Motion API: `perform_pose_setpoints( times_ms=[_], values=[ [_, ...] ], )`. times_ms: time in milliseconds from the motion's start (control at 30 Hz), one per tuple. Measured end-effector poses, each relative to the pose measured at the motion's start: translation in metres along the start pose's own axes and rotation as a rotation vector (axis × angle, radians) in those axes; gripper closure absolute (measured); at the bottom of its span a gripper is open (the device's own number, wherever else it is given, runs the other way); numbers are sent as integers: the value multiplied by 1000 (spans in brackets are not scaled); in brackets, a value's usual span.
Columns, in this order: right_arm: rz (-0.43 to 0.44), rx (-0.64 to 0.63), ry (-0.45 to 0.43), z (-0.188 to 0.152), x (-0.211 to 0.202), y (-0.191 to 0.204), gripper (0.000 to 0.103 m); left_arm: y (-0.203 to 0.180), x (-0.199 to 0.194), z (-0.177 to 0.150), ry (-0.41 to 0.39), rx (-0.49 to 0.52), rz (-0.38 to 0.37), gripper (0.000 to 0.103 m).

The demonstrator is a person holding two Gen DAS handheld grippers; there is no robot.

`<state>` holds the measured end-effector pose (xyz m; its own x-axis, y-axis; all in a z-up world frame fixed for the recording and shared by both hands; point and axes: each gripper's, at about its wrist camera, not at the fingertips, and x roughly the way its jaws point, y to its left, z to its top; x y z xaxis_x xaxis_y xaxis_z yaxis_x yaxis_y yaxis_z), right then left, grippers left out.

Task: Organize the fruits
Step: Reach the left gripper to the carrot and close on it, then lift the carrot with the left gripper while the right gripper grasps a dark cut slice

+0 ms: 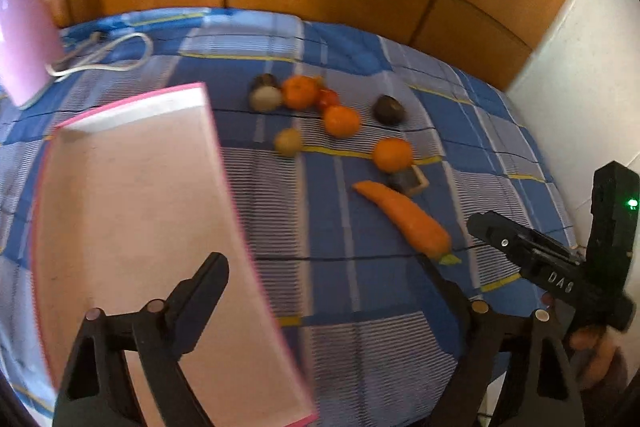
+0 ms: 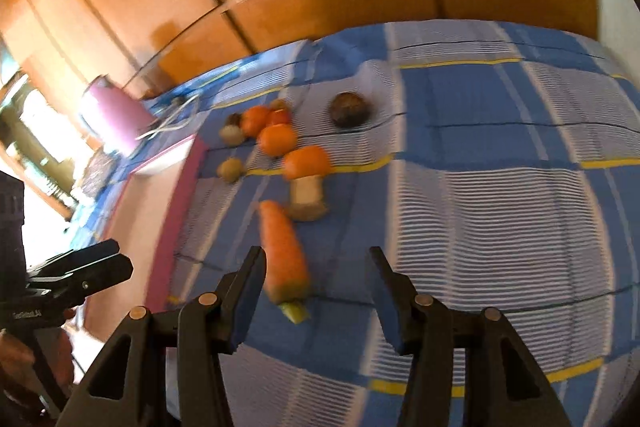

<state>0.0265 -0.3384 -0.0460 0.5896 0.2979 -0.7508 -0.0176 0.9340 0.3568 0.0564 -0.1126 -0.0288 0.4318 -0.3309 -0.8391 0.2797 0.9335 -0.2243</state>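
The left gripper hangs above the bed with its jaws wide apart and nothing between them, one finger over the pink-rimmed tray and the other over the blue checked bedspread; the right gripper also stands open and empty, its fingers either side of the carrot's leafy end but apart from it; the carrot lies on the bedspread just right of the tray, tip pointing toward the other produce; beyond it sit three oranges, a small red fruit, two pale round fruits, and a dark round one a little apart to the right; a small block rests against the nearest orange; a pink bag with a white cord stands at the far left; blur softens small details
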Motion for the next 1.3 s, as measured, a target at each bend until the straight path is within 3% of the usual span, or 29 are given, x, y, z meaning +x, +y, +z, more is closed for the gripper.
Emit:
perform_pose_setpoints(
  times_ms=[267, 333, 500, 667, 733, 833, 933, 1067, 1300],
  values=[
    [-94, 39, -27, 4, -17, -29, 57, -46, 57, 16, 151, -48, -123, 25],
    [-97, 48, -35, 5, -20, -34, 57, -54, 71, 19, 185, -93, -143, 40],
    [-110, 65, -68, 3, -27, -46, 57, -70, 90, 24, 212, -119, -153, 41],
    [-108, 67, -84, 4, -29, -51, 57, -80, 97, 30, 176, -100, -111, 42],
    [-101, 73, -87, 5, -28, -52, 57, -76, 97, 29, 158, -85, -89, 61],
    [-97, 67, -90, 7, -27, -49, 63, -68, 96, 27, 167, -76, -150, 71],
    [-64, 68, -83, 11, -23, -45, 69, -64, 85, 23, 159, 0, -128, 73],
    [6, 12, -53, 20, -11, -25, 69, -53, 71, 11, 149, 79, -86, 73],
    [23, -110, 28, 34, 30, 11, 70, -33, 64, 4, 139, 48, -121, 72]
  ],
)
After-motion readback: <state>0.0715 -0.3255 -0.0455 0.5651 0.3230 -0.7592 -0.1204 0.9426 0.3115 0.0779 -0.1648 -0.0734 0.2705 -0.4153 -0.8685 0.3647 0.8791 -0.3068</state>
